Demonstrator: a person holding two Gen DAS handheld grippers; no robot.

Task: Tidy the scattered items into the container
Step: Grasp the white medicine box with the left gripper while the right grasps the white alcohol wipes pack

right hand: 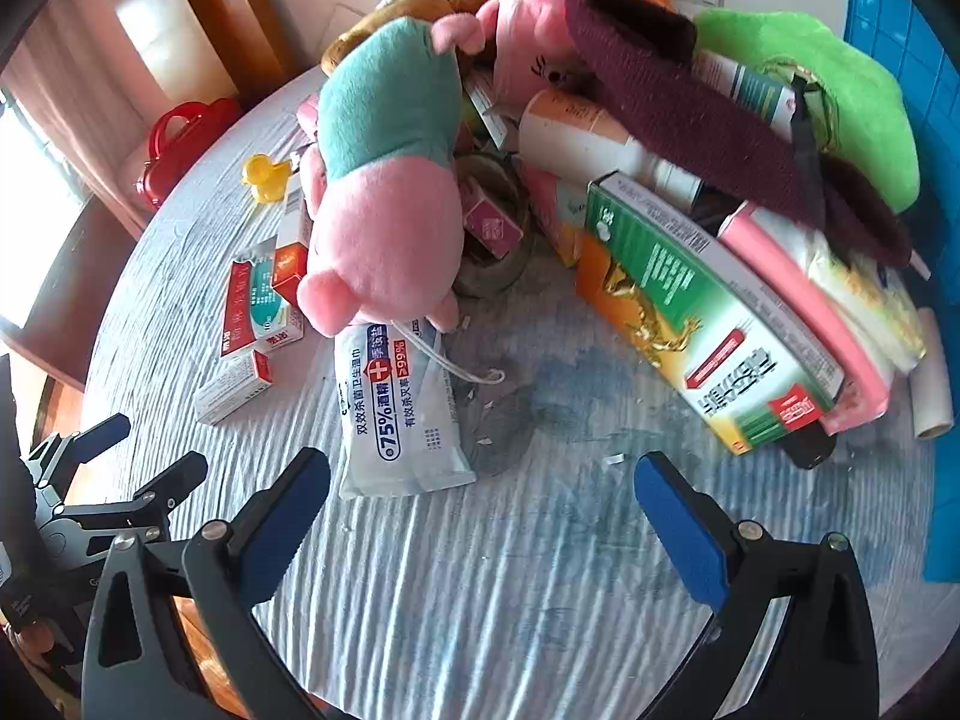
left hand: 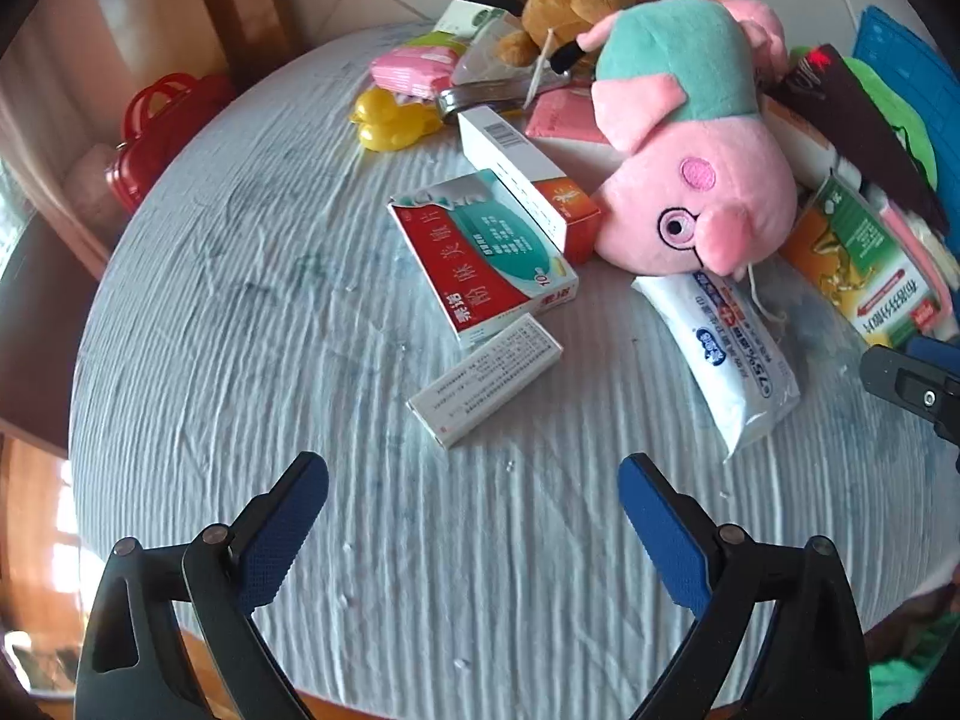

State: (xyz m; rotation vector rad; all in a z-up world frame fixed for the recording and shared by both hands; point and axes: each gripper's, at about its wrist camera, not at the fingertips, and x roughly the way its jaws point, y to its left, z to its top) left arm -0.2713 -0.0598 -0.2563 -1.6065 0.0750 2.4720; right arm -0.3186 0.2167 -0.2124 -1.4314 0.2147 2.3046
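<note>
Clutter untouched, tidying barely begun.
Left tool (left hand: 474,483) and right tool (right hand: 483,480) gape wide, empty, above the cloth-covered desk (left hand: 270,276); pink plush pig (left hand: 690,180), medicine boxes and white wipes packet (right hand: 396,408) lie loose (container unclear).

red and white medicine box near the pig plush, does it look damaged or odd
Yes. The red and white medicine box has a ragged, torn-open end on the side away from the left gripper. It lies flat on the tablecloth, its far edge beside the orange and white box.
</note>
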